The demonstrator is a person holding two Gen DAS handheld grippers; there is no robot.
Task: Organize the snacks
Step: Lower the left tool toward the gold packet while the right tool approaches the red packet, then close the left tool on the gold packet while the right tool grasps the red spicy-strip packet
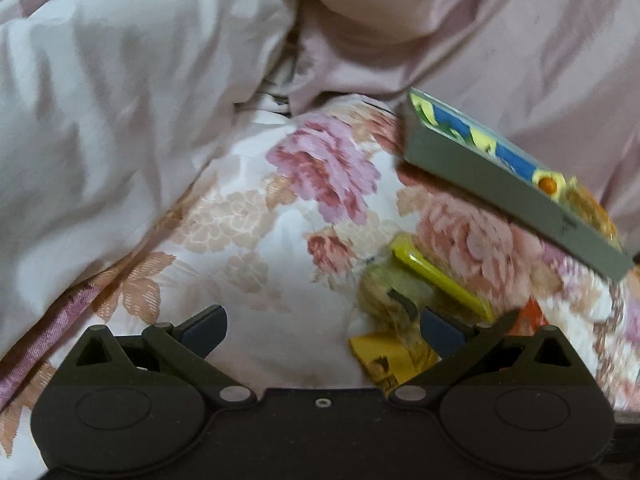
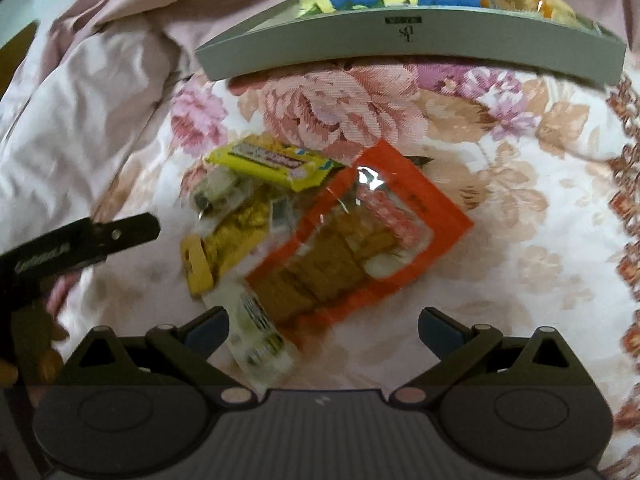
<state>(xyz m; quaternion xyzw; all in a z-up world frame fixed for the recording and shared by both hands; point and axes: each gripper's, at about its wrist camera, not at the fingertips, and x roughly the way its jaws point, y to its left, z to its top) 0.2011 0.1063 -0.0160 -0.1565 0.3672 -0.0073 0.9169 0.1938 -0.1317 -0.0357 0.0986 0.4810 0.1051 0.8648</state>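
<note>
Both grippers spread wide, nothing pinched. Right gripper (image 2: 323, 330) hangs over snack pile on floral bedspread (image 2: 520, 208): orange packet (image 2: 360, 240) dead centre, yellow-green packet (image 2: 276, 162) at its 11 o'clock, gold-wrapped snack (image 2: 236, 228) at 9. Grey box (image 2: 412, 42) at 12 o'clock, snacks inside. Left gripper (image 1: 323, 330) over bare bedspread, pile at 3 o'clock.

A shallow grey box (image 2: 408, 36) lay flat, already holding blue-and-yellow packets (image 2: 360, 0). Near it, loose snacks lay heaped: an orange windowed pouch (image 2: 360, 236), a yellow-green bar (image 2: 272, 160), and a gold-wrapped piece (image 2: 236, 232), overlapping.
</note>
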